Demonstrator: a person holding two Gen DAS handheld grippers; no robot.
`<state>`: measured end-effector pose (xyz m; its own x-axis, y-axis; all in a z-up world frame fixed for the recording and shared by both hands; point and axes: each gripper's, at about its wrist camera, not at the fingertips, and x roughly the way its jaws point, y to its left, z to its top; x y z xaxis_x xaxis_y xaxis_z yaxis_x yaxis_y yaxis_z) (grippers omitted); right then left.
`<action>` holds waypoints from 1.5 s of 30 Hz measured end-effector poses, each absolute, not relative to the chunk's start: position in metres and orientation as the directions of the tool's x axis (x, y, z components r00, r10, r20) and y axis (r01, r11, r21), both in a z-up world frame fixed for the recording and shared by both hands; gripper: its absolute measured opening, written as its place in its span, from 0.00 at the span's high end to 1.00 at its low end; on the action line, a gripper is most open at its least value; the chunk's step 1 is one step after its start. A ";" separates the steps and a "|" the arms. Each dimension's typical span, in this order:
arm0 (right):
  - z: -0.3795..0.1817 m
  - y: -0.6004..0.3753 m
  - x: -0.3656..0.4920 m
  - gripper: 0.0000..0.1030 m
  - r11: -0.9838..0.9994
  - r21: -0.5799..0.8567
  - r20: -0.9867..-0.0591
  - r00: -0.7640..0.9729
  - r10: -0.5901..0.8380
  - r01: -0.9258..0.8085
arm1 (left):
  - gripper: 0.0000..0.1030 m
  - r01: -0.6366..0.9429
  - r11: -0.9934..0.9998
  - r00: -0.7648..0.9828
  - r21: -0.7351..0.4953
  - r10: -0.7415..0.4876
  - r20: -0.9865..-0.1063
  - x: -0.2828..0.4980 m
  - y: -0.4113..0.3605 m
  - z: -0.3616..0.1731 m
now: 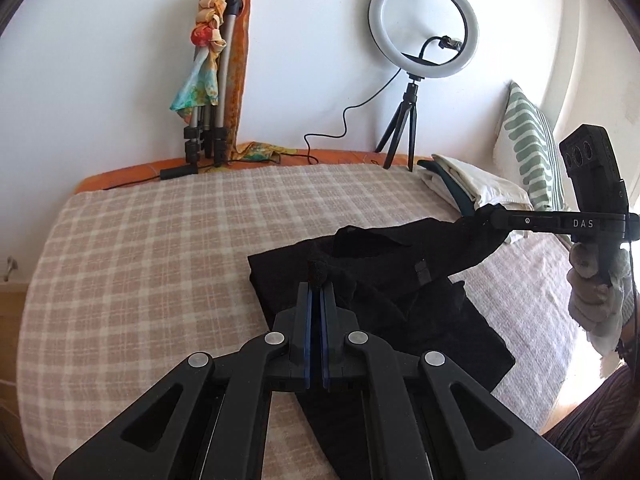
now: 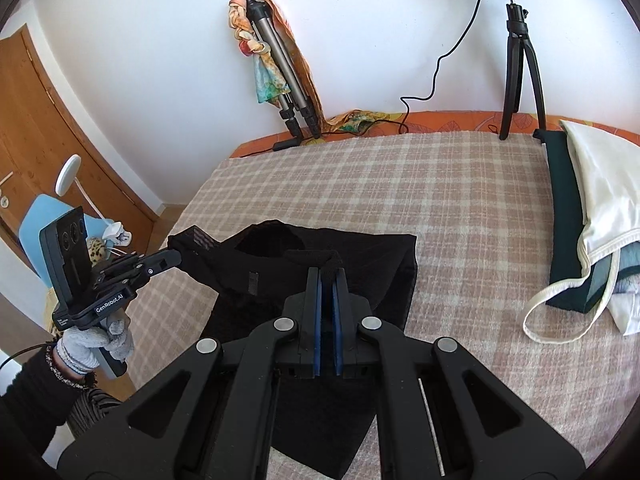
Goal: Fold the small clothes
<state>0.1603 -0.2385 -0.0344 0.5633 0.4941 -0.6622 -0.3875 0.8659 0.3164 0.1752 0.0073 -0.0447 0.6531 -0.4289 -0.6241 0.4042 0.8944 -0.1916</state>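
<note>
A black garment (image 1: 400, 292) lies partly lifted over the checked bed cover (image 1: 160, 240). My left gripper (image 1: 317, 280) is shut on a bunched edge of the black garment, held just above the bed. My right gripper (image 1: 490, 216) is shut on another corner of it and holds that corner up to the right. In the right wrist view the right gripper (image 2: 327, 272) pinches a strap-like edge of the black garment (image 2: 320, 260), and the left gripper (image 2: 176, 258) grips its left corner, stretching the cloth between them.
A pile of folded clothes, white and dark green (image 2: 580, 216), lies at the bed's right side. A ring light on a tripod (image 1: 422, 24) and a folded tripod draped with colourful scarves (image 1: 212, 72) stand against the far wall. A striped pillow (image 1: 528, 140) is at the right.
</note>
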 end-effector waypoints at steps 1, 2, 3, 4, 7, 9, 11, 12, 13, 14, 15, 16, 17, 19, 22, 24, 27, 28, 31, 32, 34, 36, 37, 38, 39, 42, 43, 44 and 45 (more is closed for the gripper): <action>-0.038 -0.239 0.153 0.94 0.867 0.313 -0.663 0.565 0.491 -0.387 | 0.98 0.405 0.895 0.650 -0.185 -0.425 -0.630 0.169 0.007 -0.049; -0.043 -0.240 0.147 0.94 0.869 0.308 -0.664 0.566 0.487 -0.387 | 0.98 0.407 0.896 0.648 -0.178 -0.420 -0.636 0.162 0.007 -0.052; -0.046 -0.240 0.142 0.94 0.873 0.299 -0.668 0.569 0.480 -0.386 | 0.98 0.407 0.897 0.646 -0.170 -0.415 -0.641 0.157 0.007 -0.056; -0.050 -0.242 0.137 0.94 0.876 0.291 -0.671 0.571 0.473 -0.384 | 0.98 0.407 0.899 0.647 -0.161 -0.408 -0.644 0.151 0.007 -0.058; -0.059 -0.246 0.122 0.94 0.881 0.276 -0.678 0.573 0.461 -0.383 | 0.98 0.416 0.901 0.652 -0.125 -0.392 -0.650 0.135 0.005 -0.065; -0.064 -0.247 0.112 0.94 0.884 0.256 -0.684 0.574 0.451 -0.391 | 0.98 0.435 0.893 0.648 -0.112 -0.397 -0.650 0.126 0.003 -0.068; -0.068 -0.246 0.103 0.94 0.897 0.199 -0.695 0.589 0.413 -0.395 | 0.98 0.460 0.883 0.629 -0.095 -0.400 -0.667 0.120 0.000 -0.072; -0.069 -0.245 0.099 0.94 0.898 0.179 -0.701 0.589 0.403 -0.402 | 0.97 0.464 0.882 0.630 -0.076 -0.390 -0.672 0.115 -0.001 -0.074; -0.071 -0.244 0.094 0.94 0.897 0.160 -0.706 0.588 0.395 -0.411 | 0.97 0.468 0.881 0.628 -0.067 -0.385 -0.677 0.112 -0.001 -0.075; -0.072 -0.244 0.089 0.94 0.895 0.142 -0.710 0.587 0.389 -0.422 | 0.96 0.474 0.878 0.617 -0.066 -0.384 -0.687 0.108 0.000 -0.077; -0.073 -0.244 0.085 0.94 0.892 0.128 -0.718 0.580 0.385 -0.433 | 0.96 0.477 0.876 0.605 -0.070 -0.385 -0.697 0.106 0.001 -0.078; -0.073 -0.244 0.080 0.94 0.889 0.115 -0.726 0.573 0.380 -0.444 | 0.96 0.483 0.872 0.593 -0.080 -0.393 -0.703 0.101 0.003 -0.079; -0.073 -0.245 0.074 0.94 0.884 0.104 -0.729 0.569 0.380 -0.456 | 0.95 0.489 0.868 0.587 -0.084 -0.399 -0.705 0.097 0.006 -0.079; -0.074 -0.248 0.064 0.94 0.877 0.090 -0.736 0.562 0.378 -0.471 | 0.93 0.480 0.872 0.584 -0.097 -0.401 -0.706 0.087 0.012 -0.077; -0.074 -0.263 0.062 0.92 0.878 0.176 -0.734 0.535 0.418 -0.444 | 0.78 0.467 0.875 0.591 -0.127 -0.416 -0.691 0.078 0.022 -0.070; -0.076 -0.277 0.068 0.73 0.882 0.275 -0.723 0.523 0.451 -0.382 | 0.78 0.443 0.870 0.569 -0.215 -0.459 -0.682 0.082 0.029 -0.069; -0.084 -0.295 0.080 0.47 0.874 0.398 -0.708 0.514 0.485 -0.277 | 0.78 0.369 0.854 0.500 -0.366 -0.514 -0.696 0.097 0.033 -0.080; -0.089 -0.299 0.085 0.47 0.859 0.448 -0.706 0.491 0.511 -0.250 | 0.78 0.349 0.841 0.471 -0.414 -0.539 -0.698 0.099 0.031 -0.086; -0.102 -0.304 0.092 0.47 0.829 0.523 -0.701 0.453 0.551 -0.200 | 0.78 0.324 0.813 0.418 -0.484 -0.582 -0.698 0.104 0.025 -0.097; -0.106 -0.303 0.093 0.47 0.833 0.518 -0.709 0.447 0.546 -0.195 | 0.78 0.324 0.811 0.408 -0.488 -0.585 -0.701 0.105 0.021 -0.099; -0.115 -0.298 0.094 0.47 0.830 0.523 -0.722 0.419 0.552 -0.192 | 0.78 0.316 0.813 0.395 -0.489 -0.582 -0.711 0.107 0.017 -0.103; -0.123 -0.293 0.095 0.47 0.822 0.536 -0.725 0.394 0.565 -0.192 | 0.79 0.304 0.811 0.389 -0.499 -0.584 -0.713 0.108 0.017 -0.107; -0.126 -0.290 0.095 0.51 0.821 0.537 -0.728 0.386 0.567 -0.193 | 0.80 0.296 0.806 0.385 -0.513 -0.592 -0.708 0.109 0.018 -0.109; -0.129 -0.287 0.096 0.57 0.823 0.533 -0.732 0.380 0.565 -0.197 | 0.84 0.285 0.805 0.384 -0.521 -0.594 -0.707 0.110 0.020 -0.110; -0.130 -0.285 0.096 0.61 0.824 0.529 -0.735 0.377 0.564 -0.203 | 0.90 0.280 0.805 0.384 -0.523 -0.593 -0.708 0.110 0.020 -0.111; -0.130 -0.280 0.097 0.89 0.826 0.521 -0.736 0.377 0.562 -0.213 | 0.96 0.281 0.811 0.398 -0.513 -0.585 -0.706 0.111 0.022 -0.110; -0.128 -0.279 0.096 0.90 0.826 0.521 -0.731 0.388 0.562 -0.215 | 0.96 0.286 0.810 0.404 -0.513 -0.587 -0.702 0.111 0.023 -0.108; -0.125 -0.279 0.095 0.91 0.826 0.519 -0.726 0.398 0.561 -0.218 | 0.97 0.291 0.808 0.411 -0.512 -0.589 -0.696 0.111 0.025 -0.105; -0.122 -0.279 0.096 0.92 0.823 0.522 -0.719 0.404 0.565 -0.222 | 0.97 0.296 0.808 0.418 -0.508 -0.589 -0.692 0.109 0.026 -0.102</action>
<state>0.0957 -0.2792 -0.1221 0.4042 0.5653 -0.7191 -0.2225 0.8233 0.5222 0.1090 0.0256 -0.1018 0.4179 -0.5886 -0.6921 0.2964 0.8084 -0.5085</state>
